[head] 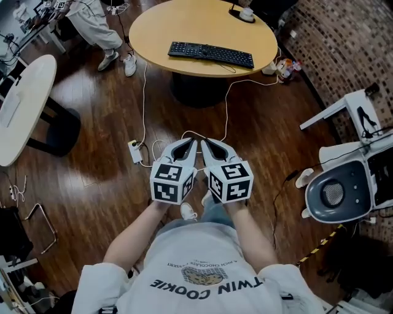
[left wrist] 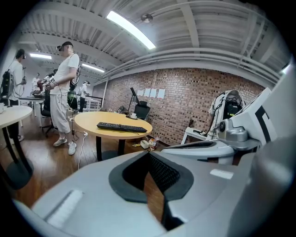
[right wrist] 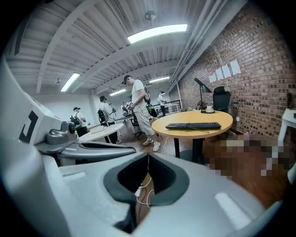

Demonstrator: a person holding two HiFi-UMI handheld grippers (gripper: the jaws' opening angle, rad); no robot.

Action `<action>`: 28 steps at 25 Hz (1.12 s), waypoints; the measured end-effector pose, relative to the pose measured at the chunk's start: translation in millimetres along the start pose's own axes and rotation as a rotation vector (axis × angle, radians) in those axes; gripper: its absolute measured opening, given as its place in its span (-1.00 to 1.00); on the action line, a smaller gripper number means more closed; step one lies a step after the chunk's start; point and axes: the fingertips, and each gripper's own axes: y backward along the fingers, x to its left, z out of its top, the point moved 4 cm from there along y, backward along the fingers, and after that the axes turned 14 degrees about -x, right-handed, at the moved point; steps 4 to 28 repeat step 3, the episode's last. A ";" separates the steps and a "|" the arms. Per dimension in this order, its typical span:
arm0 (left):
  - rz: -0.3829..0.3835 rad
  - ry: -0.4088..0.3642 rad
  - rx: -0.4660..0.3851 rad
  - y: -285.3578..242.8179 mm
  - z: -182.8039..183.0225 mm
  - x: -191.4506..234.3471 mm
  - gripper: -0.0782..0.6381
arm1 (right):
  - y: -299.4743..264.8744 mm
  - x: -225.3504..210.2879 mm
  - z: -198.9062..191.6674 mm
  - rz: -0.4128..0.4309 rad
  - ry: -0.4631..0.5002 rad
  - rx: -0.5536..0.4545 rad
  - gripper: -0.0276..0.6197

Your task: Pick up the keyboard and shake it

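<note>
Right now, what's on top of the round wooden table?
A black keyboard lies across the table. A small white cup-like item sits at the far rim. Anything beneath the keyboard is covered.

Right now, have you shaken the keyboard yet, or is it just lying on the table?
Nothing is done yet. The keyboard lies flat on the round yellow table, well ahead of the person. In hand: nothing. The left gripper and right gripper are both shut and empty, side by side above the wooden floor. Left to do: reach the table, grip the keyboard, lift it and shake it.
</note>
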 end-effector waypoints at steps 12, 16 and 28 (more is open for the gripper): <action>-0.002 0.003 0.002 11.0 -4.8 4.2 -0.76 | 1.8 10.4 -6.4 -0.001 -0.009 -0.002 -0.90; -0.002 0.003 0.002 11.0 -4.8 4.2 -0.76 | 1.8 10.4 -6.4 -0.001 -0.009 -0.002 -0.90; -0.002 0.003 0.002 11.0 -4.8 4.2 -0.76 | 1.8 10.4 -6.4 -0.001 -0.009 -0.002 -0.90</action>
